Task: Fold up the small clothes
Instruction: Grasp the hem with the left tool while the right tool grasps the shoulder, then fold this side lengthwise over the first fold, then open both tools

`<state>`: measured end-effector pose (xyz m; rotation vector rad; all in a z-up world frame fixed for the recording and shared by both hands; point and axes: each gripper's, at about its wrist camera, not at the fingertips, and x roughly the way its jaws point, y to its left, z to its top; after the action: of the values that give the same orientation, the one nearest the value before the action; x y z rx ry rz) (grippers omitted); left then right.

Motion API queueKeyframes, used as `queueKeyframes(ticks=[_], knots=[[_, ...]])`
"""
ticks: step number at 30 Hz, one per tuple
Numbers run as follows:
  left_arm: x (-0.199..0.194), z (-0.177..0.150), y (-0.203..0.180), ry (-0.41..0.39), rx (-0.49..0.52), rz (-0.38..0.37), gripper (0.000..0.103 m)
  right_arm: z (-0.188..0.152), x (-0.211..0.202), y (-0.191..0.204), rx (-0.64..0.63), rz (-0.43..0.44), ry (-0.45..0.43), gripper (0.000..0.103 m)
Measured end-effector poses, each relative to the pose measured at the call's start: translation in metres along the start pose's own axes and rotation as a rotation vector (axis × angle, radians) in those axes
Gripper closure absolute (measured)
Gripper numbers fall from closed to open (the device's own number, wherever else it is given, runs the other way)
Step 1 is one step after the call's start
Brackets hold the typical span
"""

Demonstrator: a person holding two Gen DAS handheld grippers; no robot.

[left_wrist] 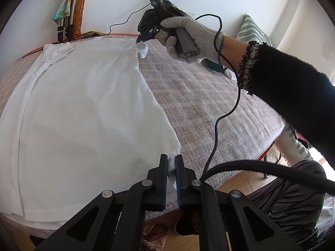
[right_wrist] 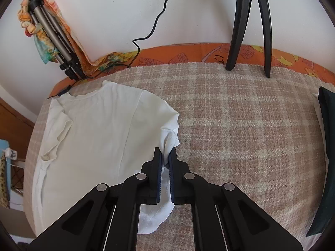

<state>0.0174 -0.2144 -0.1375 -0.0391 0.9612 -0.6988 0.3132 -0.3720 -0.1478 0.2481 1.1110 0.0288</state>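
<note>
A white T-shirt [left_wrist: 83, 108] lies spread on the plaid-covered table, with its left side folded in lengthwise. My left gripper [left_wrist: 172, 159] is shut on the shirt's near right hem corner. My right gripper [right_wrist: 165, 153] is shut on the shirt's right sleeve [right_wrist: 170, 133] near the shoulder; it also shows in the left wrist view [left_wrist: 142, 39], held by a gloved hand at the shirt's far right corner. In the right wrist view the shirt [right_wrist: 94, 136] lies left of the gripper, with its neckline toward the far edge.
A folded tripod with a colourful scarf [right_wrist: 52, 41] leans on the wall at the far left. Ring-light stand legs [right_wrist: 249, 27] stand at the far table edge. A dark garment [right_wrist: 326, 156] lies at the right. The plaid cover [right_wrist: 240, 136] stretches right of the shirt. A black cable [left_wrist: 228, 108] hangs over the table.
</note>
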Motion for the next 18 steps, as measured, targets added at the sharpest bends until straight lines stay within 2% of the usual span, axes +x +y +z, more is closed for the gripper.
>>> queueKeyframes(ticks=[8,18], knots=[[-0.023,-0.005,0.023,-0.041,-0.062,-0.005,0.099,0.021,-0.030,0.046,-0.034,-0.044,-0.040,0.098],[-0.060,-0.023,0.068,-0.097,-0.161,-0.005,0.099,0.045,-0.024,0.129,-0.097,-0.131,-0.037,0.098]])
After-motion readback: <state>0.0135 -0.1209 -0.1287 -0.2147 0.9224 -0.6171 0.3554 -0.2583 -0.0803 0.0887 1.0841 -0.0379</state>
